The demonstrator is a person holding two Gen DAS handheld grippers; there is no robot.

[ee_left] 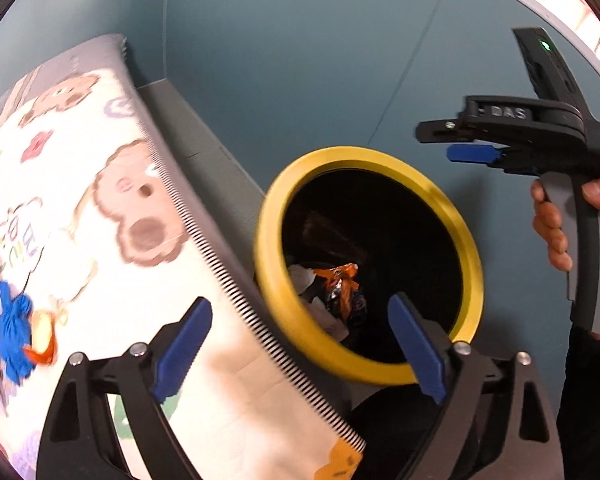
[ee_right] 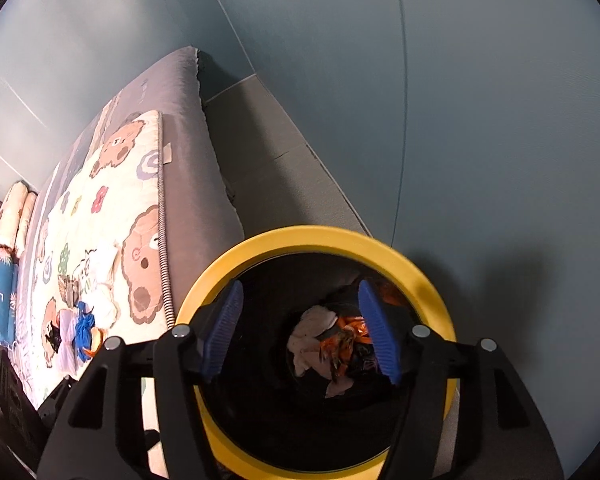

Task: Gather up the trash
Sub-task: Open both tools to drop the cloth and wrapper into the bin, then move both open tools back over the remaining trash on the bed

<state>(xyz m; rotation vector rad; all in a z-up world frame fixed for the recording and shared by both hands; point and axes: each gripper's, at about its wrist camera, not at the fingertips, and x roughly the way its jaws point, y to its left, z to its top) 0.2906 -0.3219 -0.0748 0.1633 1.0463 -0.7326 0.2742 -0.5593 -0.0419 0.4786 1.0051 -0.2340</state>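
Note:
A bin with a yellow rim (ee_left: pixel 268 240) (ee_right: pixel 300 236) and a black liner stands on the floor beside the bed. In its bottom lie an orange wrapper (ee_left: pixel 340 280) (ee_right: pixel 348 332) and white tissue (ee_left: pixel 302 276) (ee_right: pixel 312 328). My left gripper (ee_left: pixel 300 320) hangs open over the bin's near left rim, nothing between its blue pads. My right gripper (ee_right: pixel 300 292) (ee_left: pixel 432 140) is open above the bin's mouth, empty. More scraps, among them a blue crumpled piece (ee_left: pixel 14 320) (ee_right: pixel 85 330), lie on the bed's bear-print blanket (ee_left: pixel 100 208) (ee_right: pixel 112 208).
The grey mattress (ee_right: pixel 196 152) lies left of the bin. Pillows (ee_right: pixel 16 216) sit at its far end. A blue-grey wall (ee_left: pixel 300 60) rises behind the bin, with a strip of grey floor (ee_right: pixel 268 136) along it. A person's hand (ee_left: pixel 552 232) grips the right gripper's handle.

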